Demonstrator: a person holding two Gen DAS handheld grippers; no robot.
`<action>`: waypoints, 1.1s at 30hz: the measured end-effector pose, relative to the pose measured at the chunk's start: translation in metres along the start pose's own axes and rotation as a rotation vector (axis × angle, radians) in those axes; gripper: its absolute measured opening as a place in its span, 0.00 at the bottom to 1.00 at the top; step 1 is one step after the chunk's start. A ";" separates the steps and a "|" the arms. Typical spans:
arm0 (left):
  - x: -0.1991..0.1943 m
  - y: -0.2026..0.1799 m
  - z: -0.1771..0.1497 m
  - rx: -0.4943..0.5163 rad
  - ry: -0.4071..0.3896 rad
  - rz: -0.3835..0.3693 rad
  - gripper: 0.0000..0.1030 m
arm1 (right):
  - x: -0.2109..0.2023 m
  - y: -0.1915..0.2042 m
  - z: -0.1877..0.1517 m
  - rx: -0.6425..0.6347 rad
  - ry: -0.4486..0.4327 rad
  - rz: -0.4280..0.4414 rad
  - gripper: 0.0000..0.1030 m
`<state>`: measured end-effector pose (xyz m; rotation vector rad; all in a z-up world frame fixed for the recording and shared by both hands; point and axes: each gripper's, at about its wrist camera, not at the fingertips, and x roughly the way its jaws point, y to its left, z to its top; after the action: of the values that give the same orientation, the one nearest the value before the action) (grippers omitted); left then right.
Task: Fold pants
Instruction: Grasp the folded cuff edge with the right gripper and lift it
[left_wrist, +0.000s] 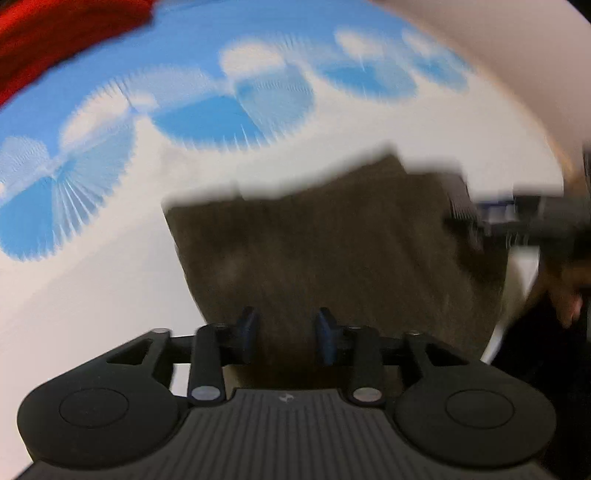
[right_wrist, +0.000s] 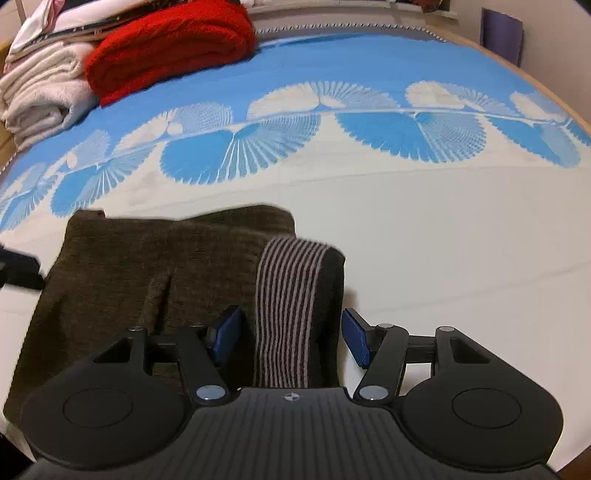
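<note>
1. The pants (right_wrist: 147, 280) lay folded into a dark brown bundle on the white part of the bedspread (right_wrist: 443, 240), near me, with the striped waistband (right_wrist: 286, 302) turned up along their right edge.
2. My right gripper (right_wrist: 291, 339) stood wide apart, the waistband between its blue pads (right_wrist: 227, 334) but not pressed, so it held nothing.
3. My left gripper (left_wrist: 286, 334) hovered over the cloth at a middling width, pads clear of it, gripping nothing; that view was smeared.
4. I judged the loose waistband could spring up and undo the fold if I closed on only its top layer.
5. A pad dragging on the knit could pull the bundle askew.
6. Farther off lay a red blanket (right_wrist: 170, 48) and white towels (right_wrist: 40, 96), well apart.
7. I could read no brand, label or writing anywhere.
</note>
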<state>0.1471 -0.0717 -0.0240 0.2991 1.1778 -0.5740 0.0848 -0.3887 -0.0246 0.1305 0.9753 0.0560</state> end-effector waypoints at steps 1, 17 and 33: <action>0.011 -0.004 -0.006 0.031 0.041 0.046 0.58 | 0.001 0.000 -0.002 0.003 0.017 0.001 0.64; 0.040 0.048 -0.016 -0.468 0.036 -0.110 0.88 | 0.027 -0.009 -0.020 0.235 0.189 0.147 0.99; 0.057 0.050 -0.007 -0.485 -0.042 -0.150 0.64 | 0.027 -0.007 -0.015 0.225 0.130 0.175 0.77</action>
<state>0.1848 -0.0419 -0.0828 -0.2150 1.2648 -0.4040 0.0869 -0.3911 -0.0561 0.4232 1.0971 0.1169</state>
